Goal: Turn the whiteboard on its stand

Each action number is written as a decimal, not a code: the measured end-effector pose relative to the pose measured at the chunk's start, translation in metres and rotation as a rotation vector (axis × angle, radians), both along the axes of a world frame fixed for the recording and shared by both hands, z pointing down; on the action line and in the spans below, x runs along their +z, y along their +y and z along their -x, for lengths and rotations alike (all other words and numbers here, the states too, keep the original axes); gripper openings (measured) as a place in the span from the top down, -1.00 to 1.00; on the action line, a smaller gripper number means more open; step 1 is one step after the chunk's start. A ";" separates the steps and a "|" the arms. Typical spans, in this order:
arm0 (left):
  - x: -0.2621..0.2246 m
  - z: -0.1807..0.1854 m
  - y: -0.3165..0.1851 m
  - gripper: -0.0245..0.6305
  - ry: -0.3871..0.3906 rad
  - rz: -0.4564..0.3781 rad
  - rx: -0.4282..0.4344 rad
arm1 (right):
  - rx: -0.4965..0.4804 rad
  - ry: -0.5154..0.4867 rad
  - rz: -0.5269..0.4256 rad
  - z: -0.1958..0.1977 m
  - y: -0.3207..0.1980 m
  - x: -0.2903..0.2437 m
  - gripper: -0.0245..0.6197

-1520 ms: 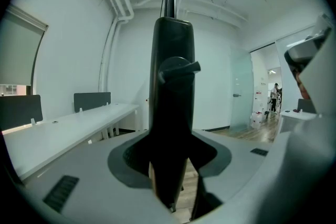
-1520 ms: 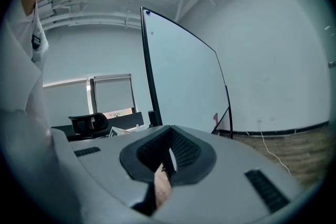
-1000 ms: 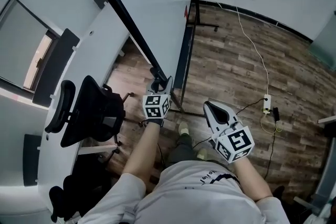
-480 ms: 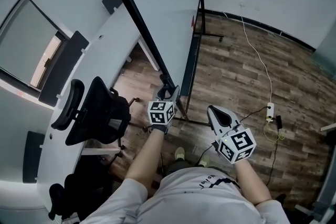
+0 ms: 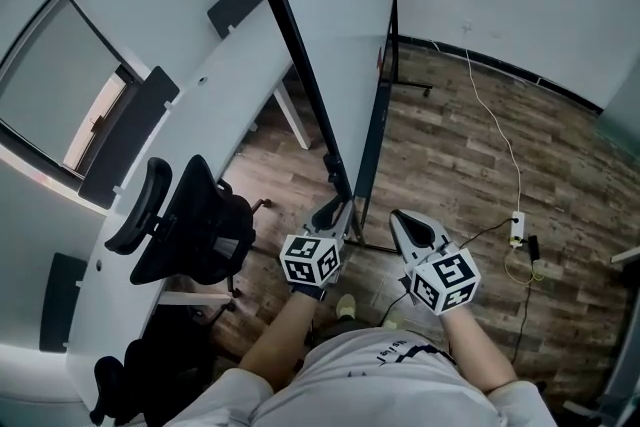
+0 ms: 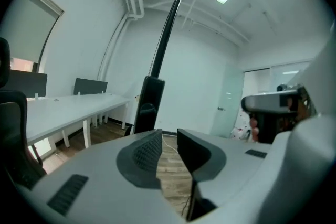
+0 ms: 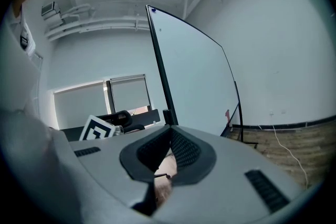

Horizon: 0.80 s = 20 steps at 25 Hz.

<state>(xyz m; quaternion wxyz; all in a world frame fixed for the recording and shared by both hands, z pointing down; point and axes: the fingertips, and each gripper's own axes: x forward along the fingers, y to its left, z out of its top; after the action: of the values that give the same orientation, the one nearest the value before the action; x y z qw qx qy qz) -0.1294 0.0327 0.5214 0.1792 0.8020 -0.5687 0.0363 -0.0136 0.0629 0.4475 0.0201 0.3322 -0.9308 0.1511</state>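
Left gripper: narrow gap, empty, just below the lower corner of the whiteboard.
Right gripper: jaws together, empty.
Surroundings: office chair and long white surface at left; power strip on the floor at right.
Left gripper view: board edge-on.
Right gripper view: its white face.
Orientation: whiteboard on black stand, long edge running away from the person.

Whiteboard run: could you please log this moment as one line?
whiteboard: on stand, untouched | left gripper: open, empty, near lower corner | right gripper: shut, clear of board
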 end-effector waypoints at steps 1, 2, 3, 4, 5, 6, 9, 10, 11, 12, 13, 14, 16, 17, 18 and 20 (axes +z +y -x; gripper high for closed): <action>-0.010 -0.005 0.004 0.65 0.019 -0.017 0.014 | 0.003 0.005 -0.002 0.002 -0.001 -0.002 0.89; -0.020 -0.009 0.009 0.69 0.028 -0.031 0.026 | 0.006 0.009 -0.002 0.003 -0.002 -0.003 0.89; -0.030 -0.014 0.013 0.76 0.030 -0.041 0.034 | 0.008 0.012 -0.001 0.004 -0.002 -0.003 0.89; -0.039 -0.017 0.018 0.81 0.025 -0.049 0.037 | 0.010 0.014 0.000 0.006 -0.002 -0.002 0.89; -0.049 -0.019 0.022 0.84 0.022 -0.061 0.036 | 0.010 0.016 0.000 0.007 -0.002 -0.002 0.89; -0.059 -0.021 0.027 0.86 0.026 -0.077 0.035 | 0.010 0.016 -0.003 0.009 -0.002 -0.003 0.89; -0.085 -0.026 0.034 0.89 0.074 -0.130 0.048 | 0.011 0.017 -0.023 0.015 -0.003 -0.011 0.89; -0.089 -0.027 0.035 0.89 0.084 -0.136 0.055 | 0.013 0.017 -0.030 0.016 -0.003 -0.014 0.89; -0.091 -0.029 0.036 0.89 0.090 -0.137 0.059 | 0.015 0.017 -0.036 0.017 -0.003 -0.015 0.89; -0.092 -0.030 0.037 0.89 0.097 -0.135 0.063 | 0.015 0.019 -0.040 0.018 -0.003 -0.016 0.89; -0.092 -0.030 0.039 0.89 0.107 -0.132 0.067 | 0.012 0.025 -0.044 0.019 -0.002 -0.016 0.89; -0.092 -0.032 0.040 0.89 0.120 -0.130 0.073 | 0.007 0.032 -0.049 0.021 -0.001 -0.016 0.89; -0.093 -0.034 0.041 0.89 0.131 -0.127 0.083 | -0.001 0.045 -0.056 0.024 0.000 -0.017 0.89; -0.093 -0.036 0.041 0.89 0.127 -0.126 0.086 | -0.003 0.050 -0.058 0.024 0.001 -0.017 0.89; -0.092 -0.037 0.042 0.89 0.122 -0.124 0.086 | -0.005 0.054 -0.060 0.025 0.001 -0.018 0.89; -0.092 -0.039 0.042 0.89 0.115 -0.122 0.082 | -0.008 0.060 -0.063 0.027 0.002 -0.019 0.89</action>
<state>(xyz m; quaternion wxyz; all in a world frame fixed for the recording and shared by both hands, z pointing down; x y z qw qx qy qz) -0.0904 0.0748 0.4292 0.1606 0.8347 -0.5255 -0.0372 -0.0404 0.0650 0.4287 0.0381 0.3334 -0.9354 0.1114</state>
